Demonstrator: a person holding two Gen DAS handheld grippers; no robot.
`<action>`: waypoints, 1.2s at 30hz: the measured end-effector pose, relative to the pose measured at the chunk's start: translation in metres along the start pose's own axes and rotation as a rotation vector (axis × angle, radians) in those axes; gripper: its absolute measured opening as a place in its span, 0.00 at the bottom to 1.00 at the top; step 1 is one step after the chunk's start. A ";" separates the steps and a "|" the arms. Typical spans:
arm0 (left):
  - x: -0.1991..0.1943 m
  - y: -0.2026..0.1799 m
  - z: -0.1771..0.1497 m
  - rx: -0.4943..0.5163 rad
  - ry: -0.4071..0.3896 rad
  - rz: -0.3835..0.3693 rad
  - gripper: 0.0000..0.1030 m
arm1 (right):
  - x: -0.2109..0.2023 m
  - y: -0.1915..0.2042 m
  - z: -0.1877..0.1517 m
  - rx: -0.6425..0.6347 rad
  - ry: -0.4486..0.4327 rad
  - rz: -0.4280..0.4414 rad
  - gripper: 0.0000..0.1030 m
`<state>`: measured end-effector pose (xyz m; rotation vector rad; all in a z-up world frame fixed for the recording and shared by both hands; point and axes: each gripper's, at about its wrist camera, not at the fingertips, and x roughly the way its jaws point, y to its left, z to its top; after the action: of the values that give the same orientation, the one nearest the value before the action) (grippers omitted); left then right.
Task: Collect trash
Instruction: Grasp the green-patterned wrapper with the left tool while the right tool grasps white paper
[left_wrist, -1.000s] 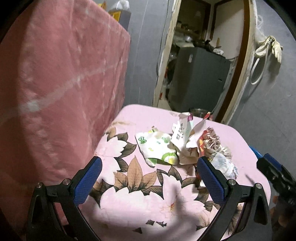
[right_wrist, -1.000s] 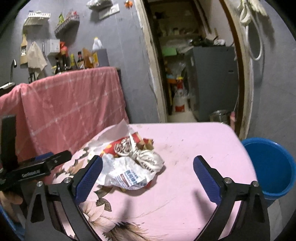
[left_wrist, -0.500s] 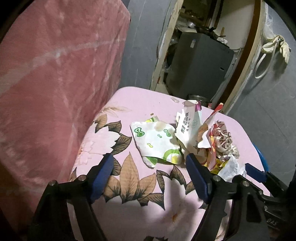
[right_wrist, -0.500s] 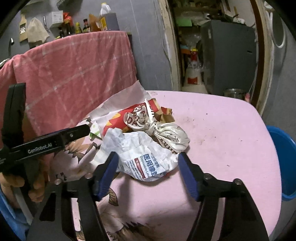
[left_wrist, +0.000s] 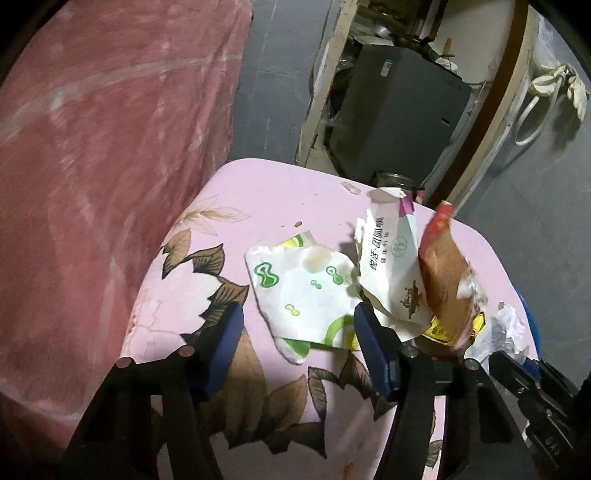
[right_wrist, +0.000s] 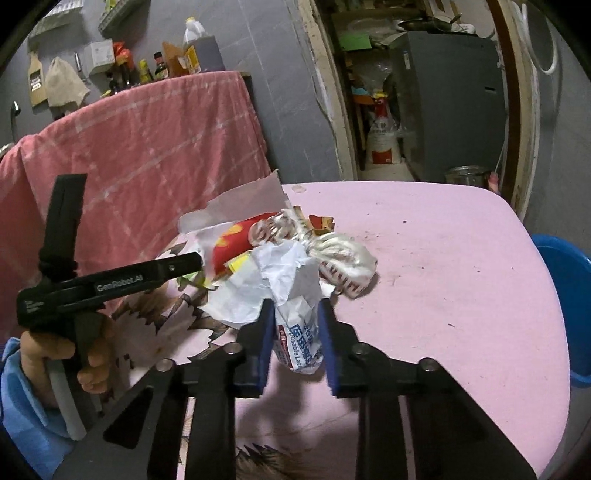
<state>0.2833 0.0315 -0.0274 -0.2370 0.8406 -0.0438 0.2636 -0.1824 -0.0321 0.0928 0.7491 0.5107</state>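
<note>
We see the right gripper (right_wrist: 295, 334), whose jaws have just been closing, clamped on the crumpled white glove packet (right_wrist: 297, 338) at the trash pile's near edge on the pink tablecloth (right_wrist: 443, 266). The left gripper (left_wrist: 297, 345), jaws also just closing but w/ pads still free, has the green-print wrapper (left_wrist: 303, 291) corner between them; a blue bucket (right_wrist: 565, 295) stands beside the table.

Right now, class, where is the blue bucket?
In the right wrist view the blue bucket sits at the far right, just beyond the pink table's right edge, below the doorway.
</note>
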 end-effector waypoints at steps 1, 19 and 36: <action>0.001 -0.001 0.000 0.010 0.001 0.006 0.51 | 0.000 0.000 0.000 0.002 0.000 0.003 0.17; 0.021 -0.024 -0.015 0.165 -0.014 0.094 0.18 | 0.000 -0.001 0.001 0.015 0.001 0.012 0.15; -0.035 -0.023 -0.048 0.045 -0.063 0.021 0.12 | -0.025 0.005 -0.009 0.010 -0.052 0.035 0.08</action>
<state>0.2254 0.0042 -0.0278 -0.1868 0.7782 -0.0355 0.2402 -0.1905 -0.0223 0.1278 0.7004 0.5360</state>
